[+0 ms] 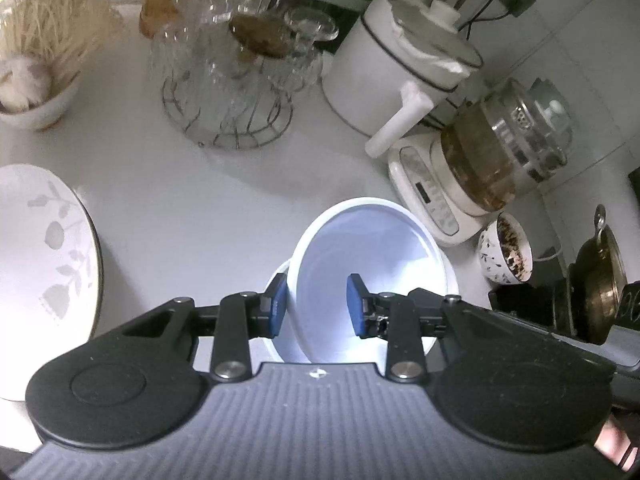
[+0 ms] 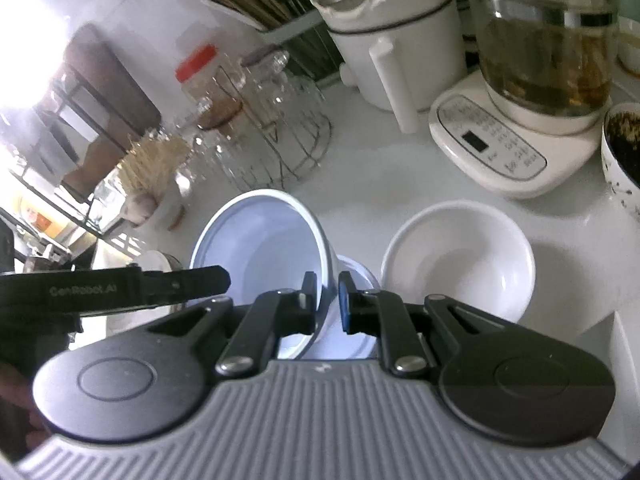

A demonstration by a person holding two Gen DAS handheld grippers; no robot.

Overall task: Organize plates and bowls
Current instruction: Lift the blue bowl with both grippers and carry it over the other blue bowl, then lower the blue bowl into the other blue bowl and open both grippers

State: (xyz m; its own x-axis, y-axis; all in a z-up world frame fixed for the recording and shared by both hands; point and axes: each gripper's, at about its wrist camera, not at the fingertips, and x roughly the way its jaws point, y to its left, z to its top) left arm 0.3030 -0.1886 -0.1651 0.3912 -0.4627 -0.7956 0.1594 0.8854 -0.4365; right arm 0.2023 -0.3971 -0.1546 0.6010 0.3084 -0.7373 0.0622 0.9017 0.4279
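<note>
Right claw [image 2: 328,300] pinches the wall of a tilted bowl [image 2: 260,240] held above the worktop [image 2: 380,184]; left claw [image 1: 318,304], part-open, straddles its opposite rim. An empty bowl [image 2: 460,256] lies right of it.

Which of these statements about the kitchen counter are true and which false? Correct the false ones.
1. The right gripper is shut on the tilted bowl's rim. True.
2. That bowl holds food. False: it is empty.
3. Another white bowl stands upright on the counter. True.
4. The glass kettle is empty. False: it holds brownish liquid.
5. The plate is plain. False: it bears a leaf pattern.
</note>
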